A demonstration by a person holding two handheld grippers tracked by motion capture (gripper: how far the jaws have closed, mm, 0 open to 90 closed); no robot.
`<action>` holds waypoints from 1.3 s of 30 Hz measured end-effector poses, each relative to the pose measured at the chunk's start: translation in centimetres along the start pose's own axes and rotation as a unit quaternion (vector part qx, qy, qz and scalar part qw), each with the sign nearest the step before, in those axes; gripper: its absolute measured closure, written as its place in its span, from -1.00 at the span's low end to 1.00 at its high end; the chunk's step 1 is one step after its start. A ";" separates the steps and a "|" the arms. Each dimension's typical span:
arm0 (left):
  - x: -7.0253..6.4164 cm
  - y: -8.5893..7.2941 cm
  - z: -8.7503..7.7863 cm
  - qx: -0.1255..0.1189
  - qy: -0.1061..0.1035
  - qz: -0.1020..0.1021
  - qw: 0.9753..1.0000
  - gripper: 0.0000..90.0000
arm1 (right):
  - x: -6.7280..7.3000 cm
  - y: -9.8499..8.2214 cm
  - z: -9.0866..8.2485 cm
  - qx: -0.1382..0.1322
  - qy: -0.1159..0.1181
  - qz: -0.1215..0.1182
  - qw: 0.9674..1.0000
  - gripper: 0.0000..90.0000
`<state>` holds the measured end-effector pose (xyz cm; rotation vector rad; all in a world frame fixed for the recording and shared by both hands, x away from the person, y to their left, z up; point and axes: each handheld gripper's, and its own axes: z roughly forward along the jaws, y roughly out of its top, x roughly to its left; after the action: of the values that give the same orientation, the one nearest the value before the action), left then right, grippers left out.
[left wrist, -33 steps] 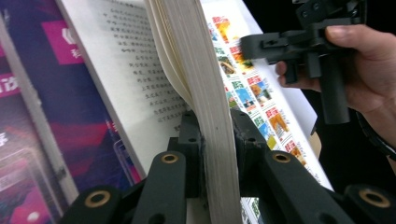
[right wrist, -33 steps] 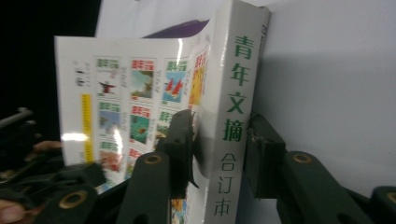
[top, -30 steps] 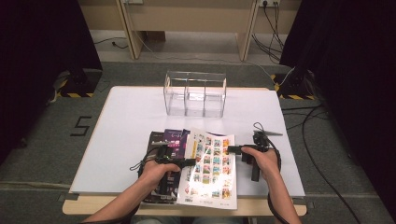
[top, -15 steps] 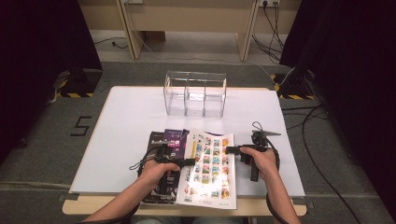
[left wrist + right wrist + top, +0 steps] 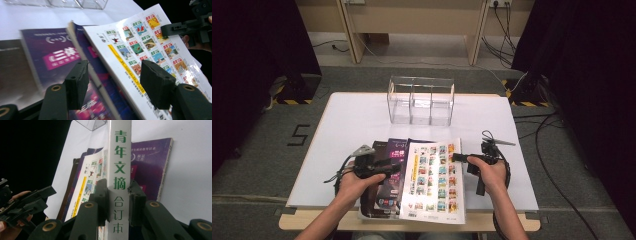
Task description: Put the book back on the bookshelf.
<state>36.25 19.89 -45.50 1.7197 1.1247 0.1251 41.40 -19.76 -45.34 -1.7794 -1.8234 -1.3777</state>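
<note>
Book (image 5: 434,182) with the white cover lifted between both tongs, long axis running away from the person, spine edge pinched by right tongs (image 5: 458,157) with jaws shut on it, as seen close in the right gripper view (image 5: 117,202). Left tongs (image 5: 113,85) open, jaws straddling the lower page block without clamping, nearer the purple magazines (image 5: 389,170) lying under and left on the counter (image 5: 352,120). Counted: two tongs, one white book, at least two purple magazines, one clear three-bay organiser (image 5: 420,100) well beyond.
</note>
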 end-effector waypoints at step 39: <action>6.6 -4.9 -4.7 -0.076 0.105 -0.077 0.989 -0.07 | 9.3 2.9 -3.8 -0.186 -0.030 -0.155 0.970 0.65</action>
<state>34.33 28.07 -49.85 1.5034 1.3631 0.2940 40.24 -17.14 -35.33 -1.7677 -2.0520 -1.9129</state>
